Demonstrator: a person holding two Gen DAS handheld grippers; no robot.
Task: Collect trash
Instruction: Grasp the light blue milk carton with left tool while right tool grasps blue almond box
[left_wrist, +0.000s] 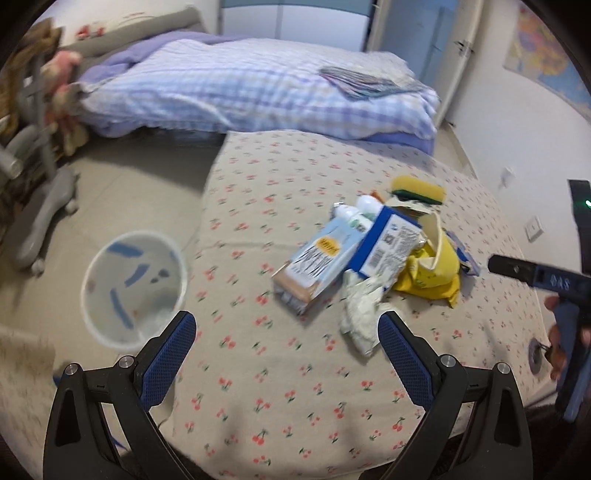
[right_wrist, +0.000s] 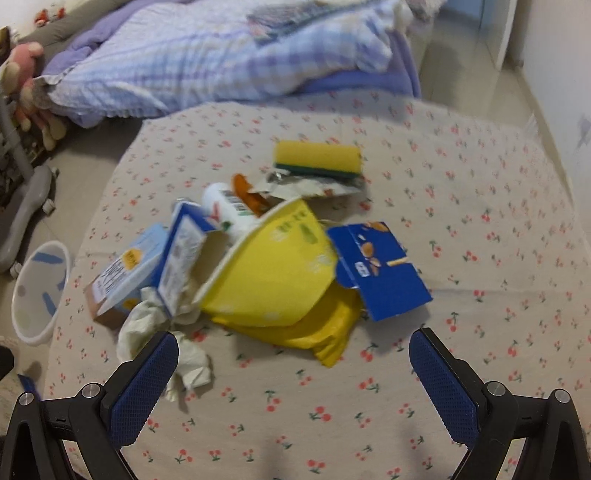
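Both claws spread, holding nothing: left claw (left_wrist: 287, 334) at lower centre, right claw (right_wrist: 293, 354) likewise. Trash heap at frame centre on cherry-print cloth-covered table (right_wrist: 480, 206): crushed yellow paper bowl (right_wrist: 269, 269), blue flattened carton (right_wrist: 380, 269), crumpled white tissue (left_wrist: 360, 314). White plastic bin (left_wrist: 135, 290) on floor, centre left.

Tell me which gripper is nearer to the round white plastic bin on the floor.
Left. The left gripper hovers over the table edge right beside the round white plastic bin; the right gripper sits farther along the table, facing the trash pile, with the bin off to its far left.
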